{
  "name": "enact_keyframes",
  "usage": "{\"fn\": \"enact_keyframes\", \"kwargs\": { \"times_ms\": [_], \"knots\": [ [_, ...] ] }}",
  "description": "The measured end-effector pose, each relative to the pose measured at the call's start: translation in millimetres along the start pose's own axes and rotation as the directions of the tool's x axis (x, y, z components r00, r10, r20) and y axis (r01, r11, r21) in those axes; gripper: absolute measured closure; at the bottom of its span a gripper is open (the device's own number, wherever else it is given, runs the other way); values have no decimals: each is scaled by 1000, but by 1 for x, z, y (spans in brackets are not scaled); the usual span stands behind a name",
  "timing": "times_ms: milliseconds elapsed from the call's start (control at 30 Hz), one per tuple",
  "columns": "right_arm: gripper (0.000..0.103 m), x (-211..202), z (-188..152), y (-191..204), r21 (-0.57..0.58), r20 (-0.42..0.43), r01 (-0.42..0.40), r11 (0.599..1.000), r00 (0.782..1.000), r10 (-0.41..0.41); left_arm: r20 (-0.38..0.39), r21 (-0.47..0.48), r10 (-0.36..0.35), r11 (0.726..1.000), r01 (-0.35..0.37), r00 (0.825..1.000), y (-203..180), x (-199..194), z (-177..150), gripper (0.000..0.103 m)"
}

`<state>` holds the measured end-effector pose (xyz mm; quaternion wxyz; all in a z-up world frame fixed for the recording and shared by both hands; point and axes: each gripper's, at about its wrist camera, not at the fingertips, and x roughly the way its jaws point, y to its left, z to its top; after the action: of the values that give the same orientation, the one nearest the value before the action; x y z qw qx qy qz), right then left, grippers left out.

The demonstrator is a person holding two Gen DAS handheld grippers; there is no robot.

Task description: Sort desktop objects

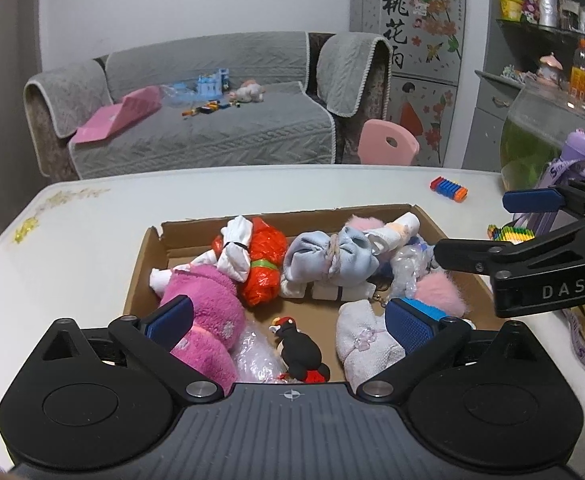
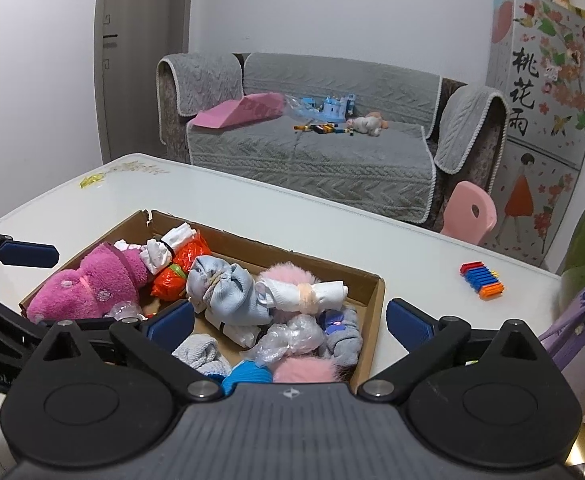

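Observation:
A shallow cardboard box on the white table holds several soft things: a magenta plush, an orange-red plastic bundle, a tied pale blue sock bundle, a white knit cloth and a small black figure. My left gripper hovers open over the box's near part, with nothing between its blue pads. My right gripper stands open above the box's right end, over a clear plastic bundle and pink fluff, touching neither. It also reaches in from the right in the left wrist view.
A small stack of orange, blue and red blocks lies on the table beyond the box. A purple bottle and a glass bowl of green water stand at the right edge. A grey sofa is behind.

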<state>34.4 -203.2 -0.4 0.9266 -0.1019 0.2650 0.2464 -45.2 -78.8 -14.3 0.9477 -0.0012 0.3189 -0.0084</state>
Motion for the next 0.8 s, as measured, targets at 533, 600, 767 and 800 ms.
{"fn": "enact_keyframes", "kwargs": {
  "times_ms": [533,600,767,800],
  "knots": [
    [1,-31,-8,9,17,52,-8,1000,999,7,-17,-65,42,997,-43,999,13,-18,-6,0],
    [1,-32,-8,10,17,57,-6,1000,998,5,-14,-67,35,997,-36,999,14,-21,-6,0],
    [1,-34,-7,12,14,61,-8,1000,998,7,11,-50,28,998,-27,1000,12,-30,-4,1],
    [1,-34,-7,12,14,61,-9,1000,998,8,13,-46,23,999,-22,1000,11,-32,-4,1]
  ]
}}
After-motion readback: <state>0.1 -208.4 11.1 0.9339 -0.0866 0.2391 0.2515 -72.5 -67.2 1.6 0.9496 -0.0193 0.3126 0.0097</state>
